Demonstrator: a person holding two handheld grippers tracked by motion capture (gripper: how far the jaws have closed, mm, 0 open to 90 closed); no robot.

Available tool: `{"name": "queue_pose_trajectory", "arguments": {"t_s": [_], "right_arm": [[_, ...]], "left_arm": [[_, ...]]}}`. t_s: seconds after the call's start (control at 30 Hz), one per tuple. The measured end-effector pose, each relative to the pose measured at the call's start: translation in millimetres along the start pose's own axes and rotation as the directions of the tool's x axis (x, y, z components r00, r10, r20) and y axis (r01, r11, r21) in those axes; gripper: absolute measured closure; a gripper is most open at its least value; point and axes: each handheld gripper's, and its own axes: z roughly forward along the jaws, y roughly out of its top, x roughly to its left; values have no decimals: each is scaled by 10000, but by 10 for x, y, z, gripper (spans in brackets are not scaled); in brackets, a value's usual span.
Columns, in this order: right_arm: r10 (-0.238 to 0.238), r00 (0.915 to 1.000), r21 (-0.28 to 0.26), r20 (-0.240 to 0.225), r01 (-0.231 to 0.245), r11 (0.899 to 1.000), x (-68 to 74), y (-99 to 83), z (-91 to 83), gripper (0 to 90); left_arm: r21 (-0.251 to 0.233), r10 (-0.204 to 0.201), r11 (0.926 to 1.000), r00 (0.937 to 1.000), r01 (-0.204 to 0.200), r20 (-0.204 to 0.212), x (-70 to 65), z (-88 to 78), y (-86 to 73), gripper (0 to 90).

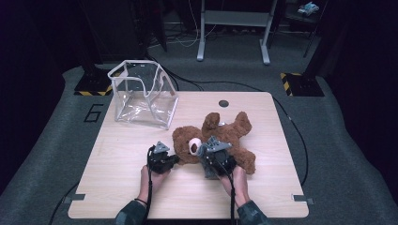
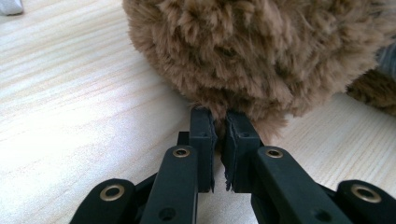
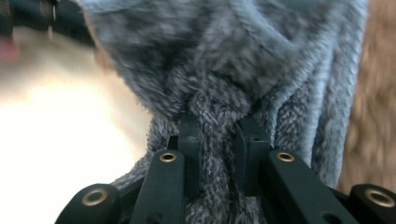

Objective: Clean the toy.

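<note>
Where the person's two forearms come in over the near edge of the wooden table [image 1: 122,187], each hand carries a black two-jaw tool. The left gripper [image 1: 174,160] sits near the middle of the table, pointing right, and in the left gripper view its jaws are nearly closed, pinching a tuft of brown fur at the edge of the teddy bear [image 1: 220,140]. Just to its right, the right gripper [image 1: 210,161] lies on the bear's body; in the right gripper view its jaws are clenched on a fold of grey knitted fabric [image 3: 219,84] that the bear wears, with brown fur showing at the right edge. The bear lies on its back at the table's centre, head with pale muzzle toward the left gripper, limbs spread toward the far and right sides. Farther off, at the far left corner of the table, stands a clear plastic bag [image 1: 143,93] with white trim, its mouth open. Beyond the table, cables cross the grey floor.
</note>
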Motion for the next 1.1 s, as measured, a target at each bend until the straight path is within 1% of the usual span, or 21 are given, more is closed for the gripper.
{"name": "queue_pose_trajectory", "arguments": {"t_s": [0.03,0.07,0.1,0.13,0.2,0.27,0.3,0.33,0.43,0.5,0.53,0.57,0.67,0.7,0.83,0.87,0.93,1.0,1.03,1.07,1.1], "right_arm": [[159,9999,-167,-55,-160,9997,-32,-24,-64,755],[356,9994,-680,52,-352,9971,-114,57,-242,754],[356,9994,-680,52,-352,9971,-114,57,-242,754],[413,9963,-1424,760,-301,9894,-208,253,-387,754],[647,9912,-1688,1158,-445,9846,-368,456,-379,754],[891,9805,-1211,1751,-684,9903,-518,579,-221,755],[891,9805,-1211,1751,-684,9903,-518,579,-221,755],[1246,9790,-1099,1611,-1077,9881,-639,610,-58,757],[1419,9747,-946,1726,-1270,9874,-656,655,39,761],[1406,9742,-882,1768,-1266,9880,-659,667,60,762],[1549,9722,-839,1755,-1420,9863,-657,675,70,763],[1674,9709,-844,1710,-1548,9843,-672,677,98,766],[1886,9678,-774,1670,-1779,9810,-700,688,125,767],[1871,9689,-804,1622,-1760,9811,-717,693,131,767],[2072,9658,-746,1561,-1977,9774,-731,707,153,768],[2062,9660,-770,1561,-1962,9775,-742,713,163,768],[2226,9624,-705,1555,-2139,9743,-741,726,172,768],[2231,9641,-737,1443,-2144,9740,-755,726,183,769],[2231,9641,-737,1443,-2144,9740,-755,726,183,769],[2363,9627,-760,1321,-2278,9707,-772,712,181,769],[2501,9602,-806,1243,-2415,9671,-771,704,178,769]], "left_arm": [[5,60,10000,10000,-60,-33,0,-1,1,829],[-3,0,10000,10000,0,-6,0,0,0,827],[-3,0,10000,10000,0,-6,0,0,0,826],[-2,-14,10000,10000,14,36,2,-1,0,825],[17,-51,10000,10000,51,38,5,-2,1,822],[2,-109,9999,9999,109,66,13,-6,0,798],[2,-109,9999,9999,109,66,13,-6,0,790],[-37,-141,9999,9999,141,60,19,-9,0,771],[-181,-196,9997,9994,191,-286,7,-13,-4,639],[-170,-165,9997,9984,156,-532,-2,-18,-4,478],[-256,-124,9996,9972,105,-736,-14,-28,-8,478],[-699,88,9974,9953,-156,-965,-43,-65,-18,353],[-1315,360,9901,9936,-501,-1073,-118,-114,12,278],[-1310,492,9894,9938,-622,-1002,-148,-106,37,269],[-1654,876,9803,9883,-1077,-1246,-282,-72,114,227],[-1732,1140,9748,9811,-1408,-1563,-382,-16,167,209],[-1729,1179,9740,9794,-1462,-1640,-422,19,190,183],[-1539,1271,9743,9652,-1648,-2285,-484,124,248,158],[-1539,1271,9743,9652,-1648,-2285,-484,124,248,151],[-1515,1269,9736,9567,-1706,-2619,-491,190,266,150],[-1493,1247,9743,9561,-1684,-2652,-487,218,264,146]]}}
